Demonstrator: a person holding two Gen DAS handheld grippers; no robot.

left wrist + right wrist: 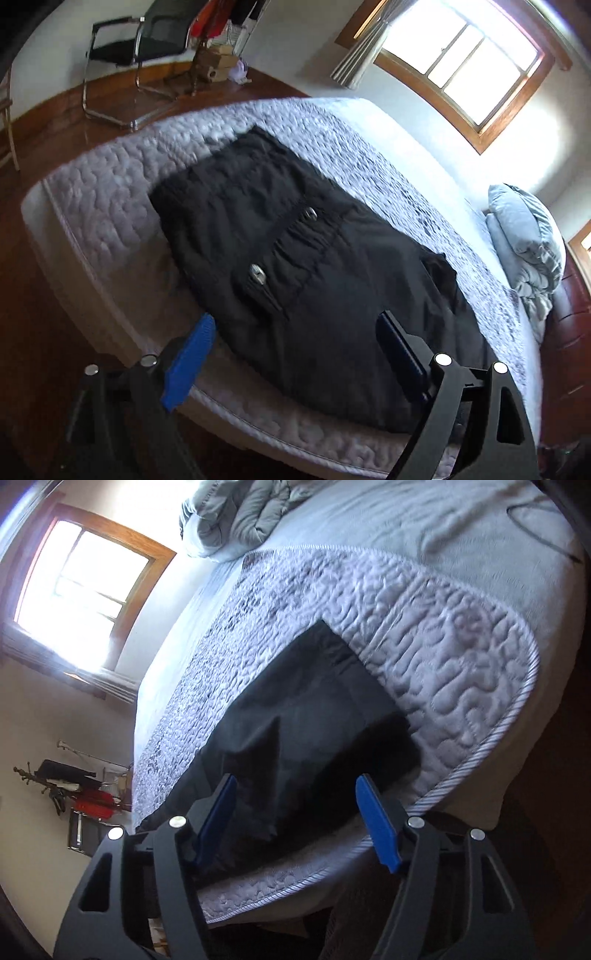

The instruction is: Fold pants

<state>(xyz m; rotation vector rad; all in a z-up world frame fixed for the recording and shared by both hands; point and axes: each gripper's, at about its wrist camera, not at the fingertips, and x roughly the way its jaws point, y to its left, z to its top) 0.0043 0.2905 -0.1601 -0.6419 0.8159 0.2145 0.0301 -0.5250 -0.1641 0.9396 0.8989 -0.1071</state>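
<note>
Black pants flat on mattress

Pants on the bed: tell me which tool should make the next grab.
Right, probably. The right tool is open with the pants hem end between its pads. The left tool, also open, sits over the pocket area.

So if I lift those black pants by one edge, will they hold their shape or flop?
Probably flop: the pants lie limp and creased on the mattress. The gathered waistband looks thin and light. Their metal zipper pulls may swing.
</note>
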